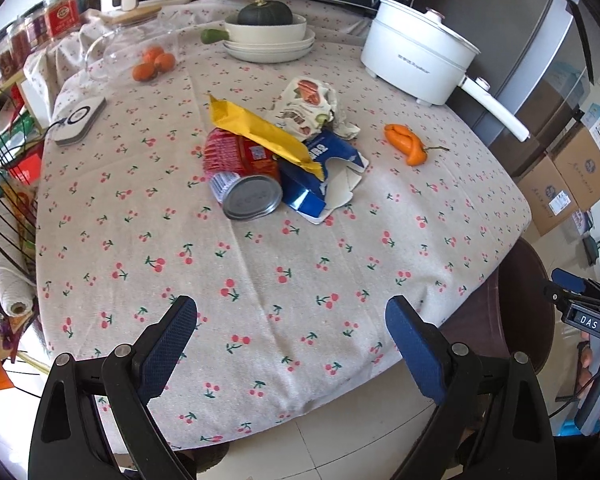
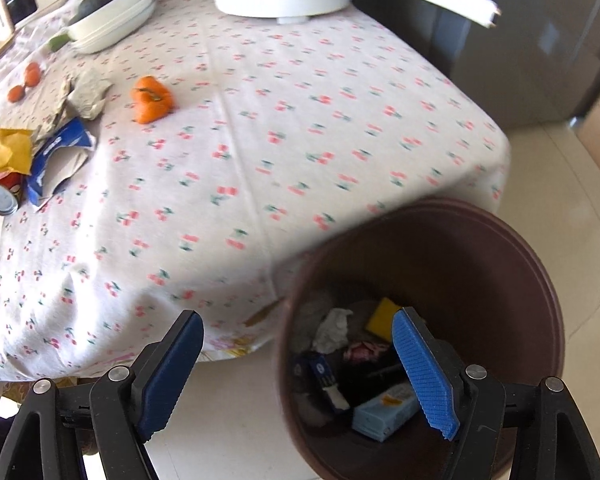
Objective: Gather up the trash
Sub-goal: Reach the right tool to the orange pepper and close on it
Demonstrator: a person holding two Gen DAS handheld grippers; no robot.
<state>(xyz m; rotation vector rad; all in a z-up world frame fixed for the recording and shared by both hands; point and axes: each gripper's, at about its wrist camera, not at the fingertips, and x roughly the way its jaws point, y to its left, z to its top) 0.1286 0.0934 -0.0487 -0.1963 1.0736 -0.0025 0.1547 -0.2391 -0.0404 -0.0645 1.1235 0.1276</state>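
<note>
While both claws gape empty, right claw over the brown bin, left claw faces the counter trash: red can, yellow wrapper, blue carton, likely next

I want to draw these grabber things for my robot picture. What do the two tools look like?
Both look alike. The left tool has two black plastic arms with round silver bolts, ending in dark blue fingers with a bumpy grid. The right tool has brighter blue ridged pads with saw-tooth edges. Seen from the left camera, it carries a white "DAS" label.
</note>
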